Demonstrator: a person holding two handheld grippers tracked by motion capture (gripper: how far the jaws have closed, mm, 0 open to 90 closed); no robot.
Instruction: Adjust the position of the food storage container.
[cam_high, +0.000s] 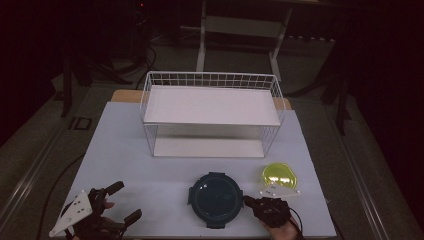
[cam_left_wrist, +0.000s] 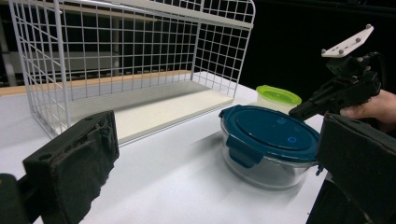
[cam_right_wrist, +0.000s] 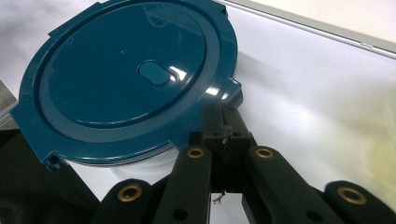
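Round glass container (cam_high: 215, 199), blue lid (cam_right_wrist: 126, 79) clipped on; contents hidden. Right gripper (cam_high: 248, 201) closed, tips at lid's edge. Left gripper (cam_high: 124, 201) open, empty.

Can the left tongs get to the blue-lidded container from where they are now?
Probably yes. The left tongs stand open at the table's near left, jaws toward the blue-lidded container, with bare tabletop between them. The shut right tongs sit at its right rim, so only that side is taken.
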